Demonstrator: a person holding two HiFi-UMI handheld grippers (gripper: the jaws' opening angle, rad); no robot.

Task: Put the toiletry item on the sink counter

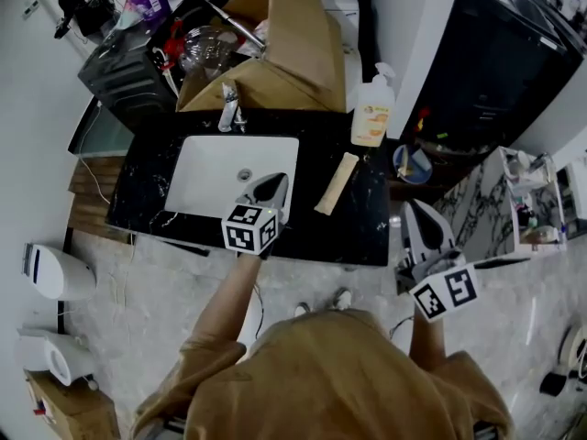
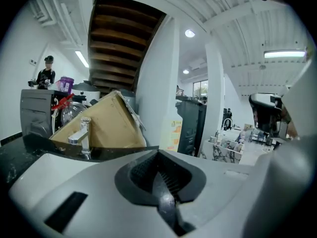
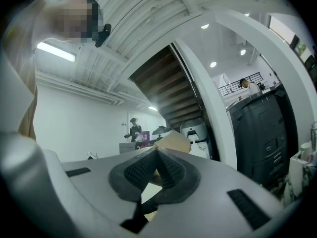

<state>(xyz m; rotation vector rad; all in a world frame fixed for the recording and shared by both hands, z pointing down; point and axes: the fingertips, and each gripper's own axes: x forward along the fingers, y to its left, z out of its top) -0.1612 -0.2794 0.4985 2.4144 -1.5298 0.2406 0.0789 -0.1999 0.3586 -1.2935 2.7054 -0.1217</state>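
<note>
A long tan toiletry box [image 1: 336, 183] lies flat on the black marble sink counter [image 1: 359, 223], just right of the white basin [image 1: 206, 172]. My left gripper [image 1: 271, 187] hovers over the basin's front right corner, a little left of the box and apart from it. Its jaws are shut with nothing between them [image 2: 158, 158]. My right gripper [image 1: 415, 212] hangs off the counter's right end, also shut and empty [image 3: 157, 155]. A white pump bottle [image 1: 371, 113] with an orange label stands at the counter's back right.
A chrome faucet [image 1: 229, 108] stands behind the basin. An open cardboard box [image 1: 284, 49] and a dark bin of clutter [image 1: 128, 67] sit behind the counter. A black cabinet [image 1: 500, 62] and a white shelf unit [image 1: 532, 204] stand to the right. Another person [image 1: 83, 3] is far back.
</note>
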